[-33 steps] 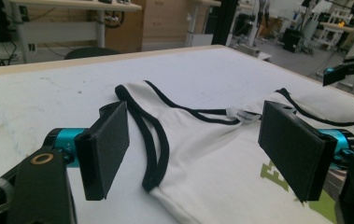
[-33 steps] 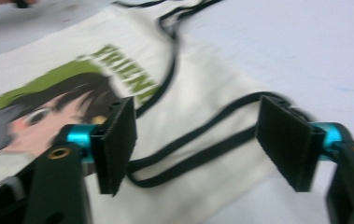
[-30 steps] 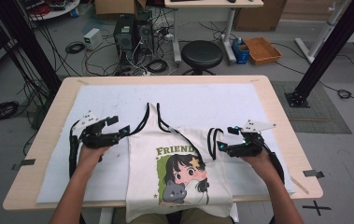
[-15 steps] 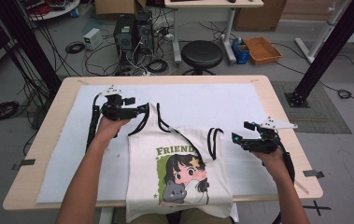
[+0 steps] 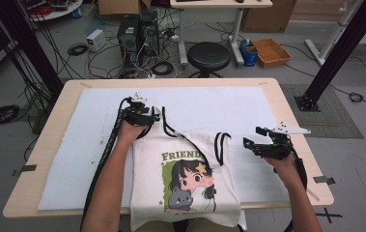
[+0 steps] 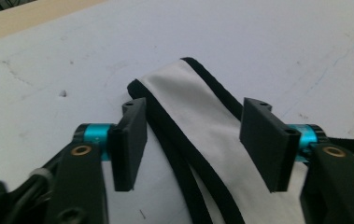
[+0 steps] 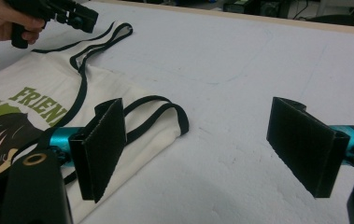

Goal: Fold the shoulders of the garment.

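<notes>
A white tank top (image 5: 185, 179) with black trim and a "FRIEND" cartoon print lies flat on the white mat (image 5: 229, 104), its hem hanging over the near table edge. My left gripper (image 5: 155, 117) (image 6: 195, 112) sits at the top of the left shoulder strap (image 6: 184, 93). Its jaws have just been closing and stand either side of the strap, with a gap between the pads and the cloth. To the right of the looped right strap (image 7: 165, 112), my right gripper (image 5: 252, 137) (image 7: 202, 126) hovers wide open over bare mat. The left gripper (image 7: 79, 16) also appears far off in the right gripper view.
The mat covers most of the wooden table (image 5: 287, 111). Beyond the far edge stand a black stool (image 5: 211, 55), computer towers (image 5: 131, 30) with cables on the floor, and an orange box (image 5: 271, 50). Black frame posts rise at both sides.
My left gripper has travelled from the shirt's left side up and to the right onto the left shoulder strap, and its jaws have narrowed around it. The right gripper shifted slightly right.
</notes>
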Available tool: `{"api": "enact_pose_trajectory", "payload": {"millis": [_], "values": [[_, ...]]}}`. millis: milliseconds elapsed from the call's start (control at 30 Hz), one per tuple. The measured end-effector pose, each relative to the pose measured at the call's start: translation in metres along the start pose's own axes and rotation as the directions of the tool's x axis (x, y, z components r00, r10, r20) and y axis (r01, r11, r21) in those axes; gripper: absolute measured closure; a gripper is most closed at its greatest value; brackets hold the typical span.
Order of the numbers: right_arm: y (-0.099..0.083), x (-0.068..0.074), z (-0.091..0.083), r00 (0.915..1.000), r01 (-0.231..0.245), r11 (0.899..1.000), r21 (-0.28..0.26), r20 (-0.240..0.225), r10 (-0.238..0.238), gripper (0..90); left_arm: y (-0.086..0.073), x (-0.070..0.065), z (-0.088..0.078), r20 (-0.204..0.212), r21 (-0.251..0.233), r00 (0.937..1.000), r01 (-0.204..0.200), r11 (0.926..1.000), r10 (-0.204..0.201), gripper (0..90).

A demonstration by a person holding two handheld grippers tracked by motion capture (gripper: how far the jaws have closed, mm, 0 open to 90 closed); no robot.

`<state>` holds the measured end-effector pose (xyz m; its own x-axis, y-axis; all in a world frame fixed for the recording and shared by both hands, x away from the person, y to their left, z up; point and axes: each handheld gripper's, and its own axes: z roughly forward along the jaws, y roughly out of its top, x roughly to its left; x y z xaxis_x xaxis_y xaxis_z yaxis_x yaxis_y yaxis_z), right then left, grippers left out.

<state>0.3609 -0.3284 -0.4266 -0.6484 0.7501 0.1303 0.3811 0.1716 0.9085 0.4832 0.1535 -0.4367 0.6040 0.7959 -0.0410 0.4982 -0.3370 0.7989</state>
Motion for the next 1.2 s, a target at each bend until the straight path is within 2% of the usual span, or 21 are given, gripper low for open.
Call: {"api": "enact_pose_trajectory", "payload": {"millis": [67, 133, 167, 200, 233, 300, 367, 533, 700, 767, 833, 867, 900, 933, 1000, 1033, 1067, 1100, 1133, 1167, 1200], "values": [[-0.001, 0.000, 0.000, 0.9999, -0.011, 1.000, 0.003, 0.002, 0.011, 19.6, -0.001, -0.003, 0.003, 0.007, 0.025, 0.9996, -0.026, 0.9993, 0.026, 48.4], [-0.001, 0.000, 0.001, 1.0000, -0.007, 1.000, 0.004, 0.000, 0.007, 19.6, -0.004, -0.006, 0.007, 0.020, 0.073, 0.9979, -0.062, 0.9954, 0.061, 62.3], [-0.001, 0.001, 0.001, 1.0000, -0.006, 1.000, 0.005, 0.002, 0.006, 19.6, -0.005, -0.008, 0.008, 0.013, 0.078, 0.9973, -0.072, 0.9943, 0.072, 67.8], [-0.001, 0.001, 0.001, 1.0000, -0.005, 1.000, 0.004, 0.001, 0.005, 19.6, -0.005, -0.008, 0.007, 0.015, 0.075, 0.9976, -0.068, 0.9948, 0.067, 70.8], [-0.001, 0.001, 0.001, 1.0000, -0.009, 1.000, 0.003, 0.000, 0.009, 19.6, -0.005, -0.006, 0.007, 0.031, 0.071, 0.9982, -0.054, 0.9960, 0.052, 79.2], [-0.001, 0.001, 0.000, 1.0000, -0.003, 1.000, -0.002, 0.001, 0.003, 19.6, -0.005, -0.004, 0.005, 0.043, 0.069, 0.9985, -0.038, 0.9969, 0.035, 85.4], [0.000, 0.002, 0.000, 1.0000, -0.008, 1.000, 0.000, 0.001, 0.008, 19.6, -0.006, -0.003, 0.004, 0.060, 0.064, 0.9980, -0.026, 0.9976, 0.022, 87.5], [0.000, 0.003, -0.001, 1.0000, 0.000, 1.000, -0.002, 0.002, 0.000, 19.6, -0.005, -0.003, 0.001, 0.073, 0.025, 0.9973, 0.008, 0.9997, -0.009, 88.8], [-0.001, 0.003, -0.001, 1.0000, -0.002, 1.000, 0.003, 0.002, 0.002, 19.6, -0.003, -0.003, -0.002, 0.118, -0.011, 0.9927, 0.022, 0.9997, -0.021, 89.1], [-0.001, 0.003, 0.000, 1.0000, -0.006, 1.000, 0.006, 0.002, 0.006, 19.6, -0.003, -0.003, -0.003, 0.104, -0.016, 0.9942, 0.029, 0.9995, -0.027, 89.1], [-0.001, 0.003, 0.000, 1.0000, -0.004, 1.000, 0.006, 0.001, 0.004, 19.6, -0.002, -0.003, -0.003, 0.038, -0.006, 0.9990, 0.024, 0.9997, -0.024, 85.7], [-0.001, 0.003, 0.000, 1.0000, 0.003, 1.000, 0.005, -0.001, -0.003, 19.6, -0.002, -0.003, 0.000, -0.005, 0.005, 0.9983, 0.058, 0.9983, -0.058, 65.9], [-0.001, 0.004, 0.000, 1.0000, -0.003, 1.000, 0.007, -0.002, 0.003, 19.6, -0.003, -0.001, 0.002, -0.006, 0.010, 0.9968, 0.079, 0.9968, -0.079, 48.5], [-0.001, 0.004, 0.000, 1.0000, -0.002, 1.000, 0.007, -0.003, 0.002, 19.6, -0.005, -0.001, 0.005, -0.002, 0.023, 0.9961, 0.088, 0.9958, -0.088, 45.0], [-0.001, 0.004, 0.001, 1.0000, 0.000, 1.000, 0.008, -0.005, 0.000, 19.6, -0.008, -0.003, 0.010, -0.024, 0.067, 0.9983, 0.055, 0.9963, -0.053, 40.6], [-0.001, 0.004, 0.001, 1.0000, 0.002, 1.000, 0.007, -0.004, -0.002, 19.6, -0.008, -0.006, 0.011, -0.041, 0.072, 0.9989, 0.023, 0.9971, -0.020, 40.0], [-0.001, 0.004, 0.001, 1.0000, -0.001, 1.000, 0.010, -0.002, 0.001, 19.6, -0.007, -0.008, 0.011, -0.043, 0.070, 0.9991, 0.000, 0.9975, 0.003, 42.2], [-0.001, 0.004, 0.001, 1.0000, -0.003, 1.000, 0.014, -0.003, 0.003, 19.6, -0.007, -0.008, 0.011, -0.012, 0.066, 0.9997, -0.020, 0.9976, 0.021, 51.7], [-0.002, 0.004, 0.002, 1.0000, -0.003, 1.000, 0.015, -0.002, 0.003, 19.6, -0.006, -0.010, 0.010, 0.005, 0.068, 0.9987, -0.051, 0.9964, 0.051, 68.4], [-0.002, 0.004, 0.002, 1.0000, -0.005, 1.000, 0.016, -0.001, 0.005, 19.6, -0.006, -0.014, 0.010, -0.008, 0.070, 0.9967, -0.080, 0.9943, 0.081, 82.1], [-0.002, 0.004, 0.002, 1.0000, -0.002, 1.000, 0.015, -0.001, 0.002, 19.6, -0.005, -0.015, 0.010, -0.011, 0.072, 0.9954, -0.094, 0.9930, 0.095, 83.5]]}}
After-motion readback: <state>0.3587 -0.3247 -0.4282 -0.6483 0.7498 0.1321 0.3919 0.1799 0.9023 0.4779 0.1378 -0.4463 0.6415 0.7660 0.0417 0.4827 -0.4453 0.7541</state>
